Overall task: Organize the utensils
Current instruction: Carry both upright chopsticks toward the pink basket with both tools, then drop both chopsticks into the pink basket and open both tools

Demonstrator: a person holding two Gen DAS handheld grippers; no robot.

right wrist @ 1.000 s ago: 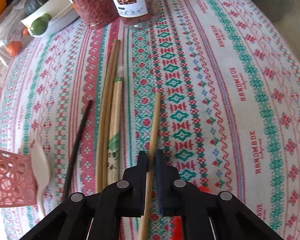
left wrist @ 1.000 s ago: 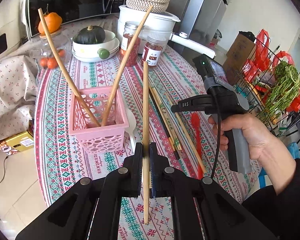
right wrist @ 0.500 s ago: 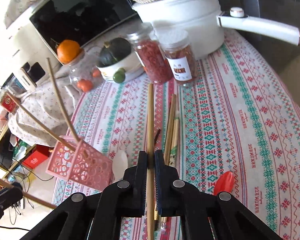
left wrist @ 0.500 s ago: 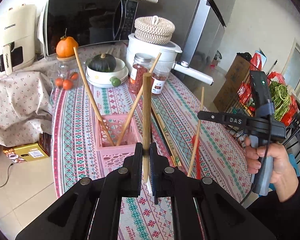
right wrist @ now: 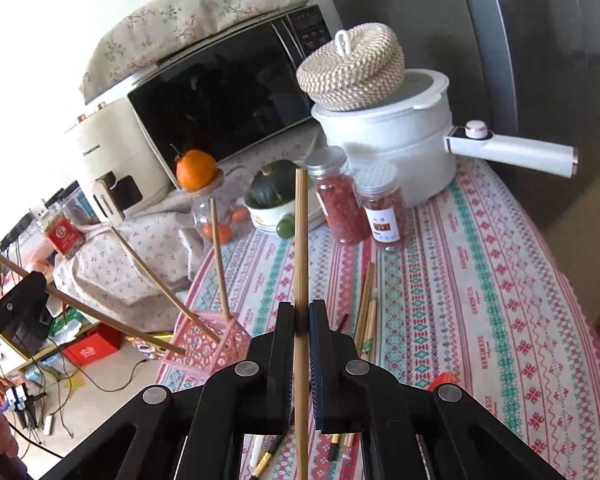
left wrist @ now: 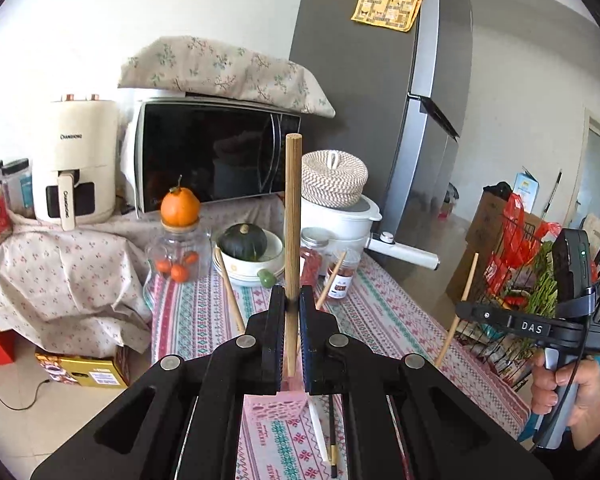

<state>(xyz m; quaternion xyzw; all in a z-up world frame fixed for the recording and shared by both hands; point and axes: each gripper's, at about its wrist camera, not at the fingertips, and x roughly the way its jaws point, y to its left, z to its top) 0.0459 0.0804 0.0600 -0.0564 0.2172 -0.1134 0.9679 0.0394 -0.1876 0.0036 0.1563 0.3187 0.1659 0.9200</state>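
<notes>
Maybe a third done I'd guess: two wooden chopsticks [right wrist: 220, 260] already lean in the pink basket [right wrist: 216, 344]; left claw [left wrist: 291, 304] and right claw [right wrist: 301, 312] each clamp another chopstick aloft; several chopsticks [right wrist: 366, 304] remain lying on the counter [right wrist: 480, 300].

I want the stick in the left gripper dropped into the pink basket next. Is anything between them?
Nothing separate blocks it. The left gripper holds its stick right above the pink basket. Two sticks already lean inside the basket and take up part of the opening.
</notes>
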